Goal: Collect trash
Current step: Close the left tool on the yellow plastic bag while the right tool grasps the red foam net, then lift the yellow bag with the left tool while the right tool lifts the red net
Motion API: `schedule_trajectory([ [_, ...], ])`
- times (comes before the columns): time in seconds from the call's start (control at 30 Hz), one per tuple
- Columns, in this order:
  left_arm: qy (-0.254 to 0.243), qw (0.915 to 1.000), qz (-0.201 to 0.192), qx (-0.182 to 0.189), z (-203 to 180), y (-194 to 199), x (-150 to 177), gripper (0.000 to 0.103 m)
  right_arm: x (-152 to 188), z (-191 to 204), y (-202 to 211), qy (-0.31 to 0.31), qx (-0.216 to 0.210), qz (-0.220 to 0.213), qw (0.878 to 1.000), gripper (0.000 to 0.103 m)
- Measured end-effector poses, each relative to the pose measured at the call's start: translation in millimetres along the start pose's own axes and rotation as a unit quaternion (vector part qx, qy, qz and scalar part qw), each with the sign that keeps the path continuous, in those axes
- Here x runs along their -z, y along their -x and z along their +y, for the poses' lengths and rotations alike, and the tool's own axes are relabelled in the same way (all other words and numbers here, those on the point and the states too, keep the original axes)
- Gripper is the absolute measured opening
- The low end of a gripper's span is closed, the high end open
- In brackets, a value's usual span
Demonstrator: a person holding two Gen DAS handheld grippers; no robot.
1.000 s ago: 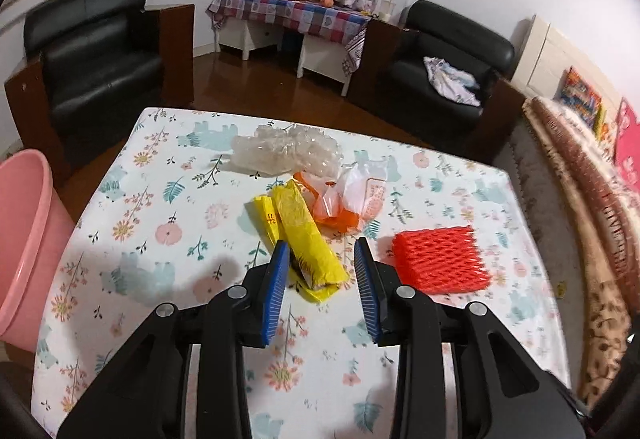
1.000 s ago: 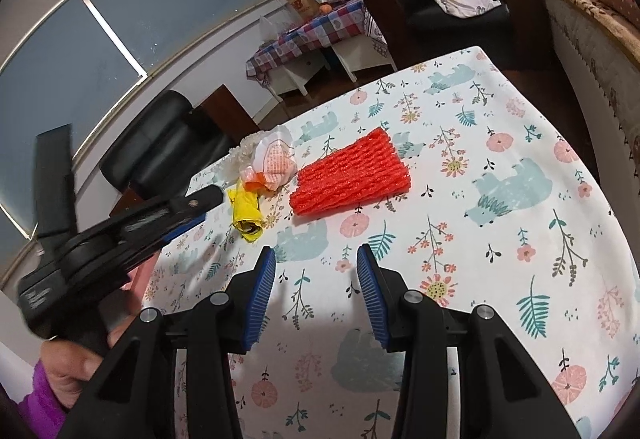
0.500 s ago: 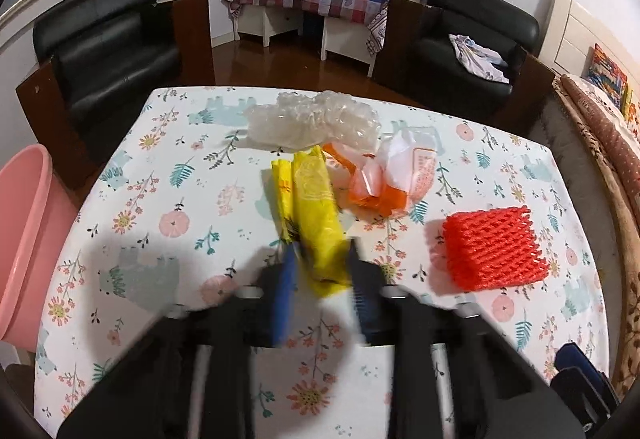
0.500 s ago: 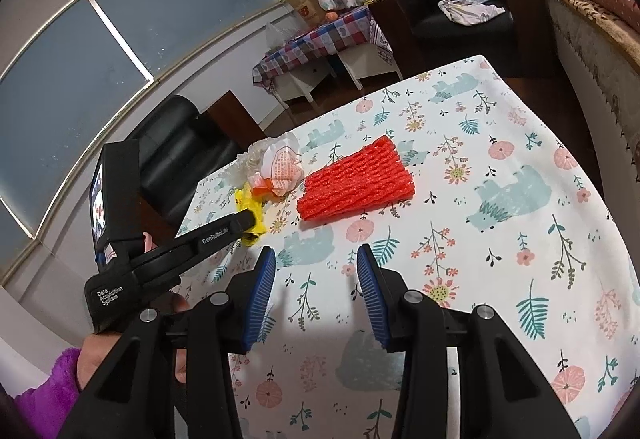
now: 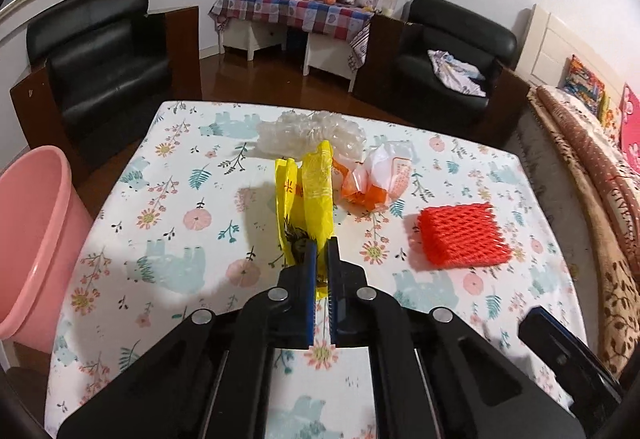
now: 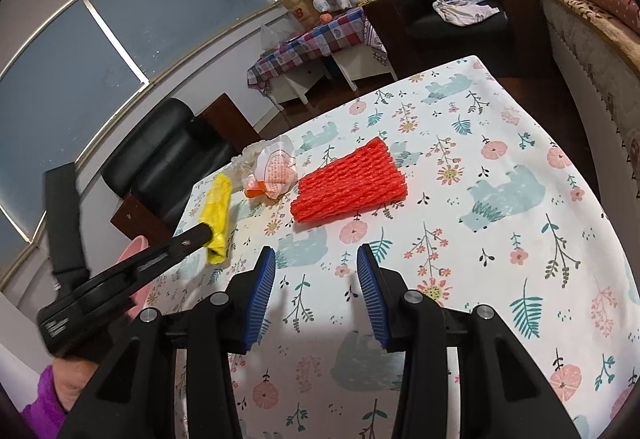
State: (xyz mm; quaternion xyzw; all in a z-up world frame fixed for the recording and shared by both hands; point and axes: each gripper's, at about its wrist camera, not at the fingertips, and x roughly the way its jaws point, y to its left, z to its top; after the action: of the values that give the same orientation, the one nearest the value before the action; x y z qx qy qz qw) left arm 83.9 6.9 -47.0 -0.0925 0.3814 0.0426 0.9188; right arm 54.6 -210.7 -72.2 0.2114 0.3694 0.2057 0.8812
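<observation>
**Yellow plastic pinched, three pieces waiting**

Yellow film, thin and crinkly: the yellow bag [image 5: 310,195] lies lengthwise near the middle of the table [image 5: 168,279], its near end clamped in the left gripper [image 5: 321,259]. Jaws drawn together on that end within the last moment, plastic bunched between the blue pads [image 5: 309,279]. Seen from the right wrist view as a limp yellow roll hanging past the black finger. Likely almost weightless, floppy and slick; apt to slide out if only a single layer is caught, so best gripped where several folds stack, as now.

Right gripper [image 6: 316,291] held about half open over bare tablecloth, nothing between its pads, well apart from any trash.

Remaining on the table: red foam net [image 5: 462,235] off to the right, springy and light, easiest squeezed across its short side; orange-and-white wrapper [image 5: 376,179] just beside the yellow bag, crumpled, soft; clear plastic wad [image 5: 308,133] at the far end, touching the bag's tip. Pink bin [image 5: 36,239] beside the table's left edge, probably the drop point. Lift slowly to keep the tail from dragging the wad.
</observation>
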Motion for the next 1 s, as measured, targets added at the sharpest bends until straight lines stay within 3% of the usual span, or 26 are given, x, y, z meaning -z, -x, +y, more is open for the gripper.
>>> schedule_trajectory([
  [0.37,-0.006,0.9988,-0.036,0.033,20.2,47.8,12.8,0.004,-4.6,-6.8,-9.7,-0.024,0.012,0.025,0.999,0.042],
  [0.53,0.000,0.9982,-0.044,0.041,34.4,59.1,19.6,0.004,-9.0,-9.8,-27.8,-0.069,-0.004,0.053,0.996,0.042],
  [0.7,0.002,0.9973,-0.054,0.050,43.4,67.1,22.7,0.004,-25.2,-6.3,-43.4,-0.101,-0.001,0.051,0.994,0.042],
  [1.0,-0.005,0.9951,-0.077,0.061,52.4,78.5,27.9,0.004,-48.2,-8.2,-79.6,-0.162,0.073,0.079,0.981,0.042],
])
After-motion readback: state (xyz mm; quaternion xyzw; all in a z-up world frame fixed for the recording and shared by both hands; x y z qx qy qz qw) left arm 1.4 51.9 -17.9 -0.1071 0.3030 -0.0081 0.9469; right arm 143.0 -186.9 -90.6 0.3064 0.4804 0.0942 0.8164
